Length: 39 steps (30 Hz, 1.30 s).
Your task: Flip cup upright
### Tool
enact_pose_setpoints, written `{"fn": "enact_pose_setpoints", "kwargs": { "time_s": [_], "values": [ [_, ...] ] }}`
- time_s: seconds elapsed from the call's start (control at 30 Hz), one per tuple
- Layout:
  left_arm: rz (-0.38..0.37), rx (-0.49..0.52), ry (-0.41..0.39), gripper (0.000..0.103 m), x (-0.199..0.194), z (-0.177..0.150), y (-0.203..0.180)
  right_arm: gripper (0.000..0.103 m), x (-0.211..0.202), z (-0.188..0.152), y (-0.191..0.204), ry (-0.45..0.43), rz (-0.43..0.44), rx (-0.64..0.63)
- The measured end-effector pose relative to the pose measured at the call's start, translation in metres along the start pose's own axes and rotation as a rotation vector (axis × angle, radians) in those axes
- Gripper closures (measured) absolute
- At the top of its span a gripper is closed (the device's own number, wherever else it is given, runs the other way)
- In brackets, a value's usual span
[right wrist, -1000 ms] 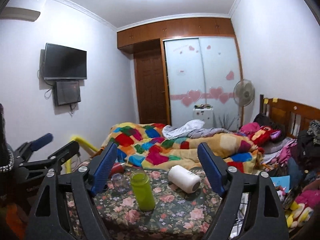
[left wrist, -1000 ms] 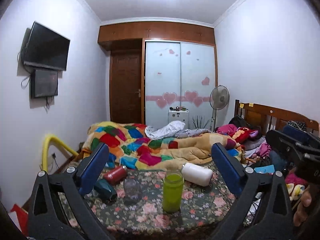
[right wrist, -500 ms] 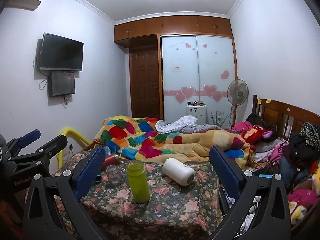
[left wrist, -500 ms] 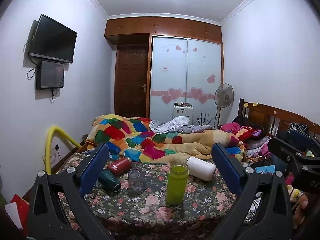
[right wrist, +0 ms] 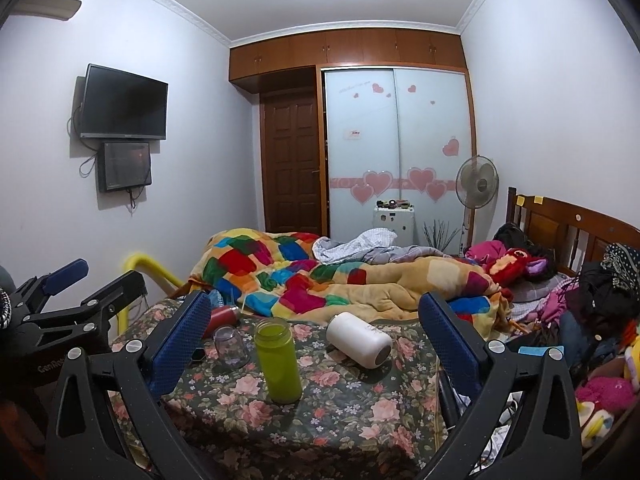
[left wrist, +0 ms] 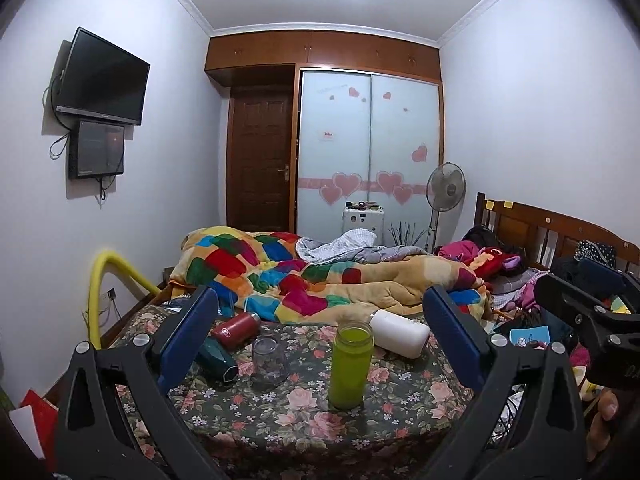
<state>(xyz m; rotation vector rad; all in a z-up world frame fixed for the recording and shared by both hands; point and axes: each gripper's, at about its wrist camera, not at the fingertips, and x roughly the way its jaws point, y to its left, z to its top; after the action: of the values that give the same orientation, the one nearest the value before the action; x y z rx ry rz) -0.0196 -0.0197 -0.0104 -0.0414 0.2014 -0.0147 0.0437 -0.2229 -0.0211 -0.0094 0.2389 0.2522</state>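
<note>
A green cup (left wrist: 350,364) stands upright on the floral table (left wrist: 304,412); it also shows in the right wrist view (right wrist: 278,360). A white cup (left wrist: 399,333) lies on its side behind it, also seen from the right wrist (right wrist: 359,339). A clear glass (left wrist: 269,359) stands mouth down, a red bottle (left wrist: 235,325) and a dark green bottle (left wrist: 216,356) lie on their sides at the left. My left gripper (left wrist: 320,340) and right gripper (right wrist: 316,340) are both open, empty and held back from the table's near edge.
A bed with a patchwork quilt (left wrist: 304,280) lies right behind the table. Clothes and toys (right wrist: 592,320) pile up at the right. A yellow pipe (left wrist: 100,280) curves at the left. The other gripper (right wrist: 72,304) shows at the left of the right wrist view.
Both grippers have pulled back and risen a little, so the table and cups sit lower and farther in view. The cups have not moved.
</note>
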Motion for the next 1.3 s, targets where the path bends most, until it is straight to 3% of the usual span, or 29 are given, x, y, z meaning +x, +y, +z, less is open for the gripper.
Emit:
{"fn": "enact_pose_setpoints", "kwargs": {
  "time_s": [1.3],
  "values": [
    [-0.021, 0.015, 0.012, 0.0, 0.0058, -0.0004, -0.0087, 0.0, 0.0008, -0.0009, -0.0005, 0.013, 0.01, 0.008]
  ]
}}
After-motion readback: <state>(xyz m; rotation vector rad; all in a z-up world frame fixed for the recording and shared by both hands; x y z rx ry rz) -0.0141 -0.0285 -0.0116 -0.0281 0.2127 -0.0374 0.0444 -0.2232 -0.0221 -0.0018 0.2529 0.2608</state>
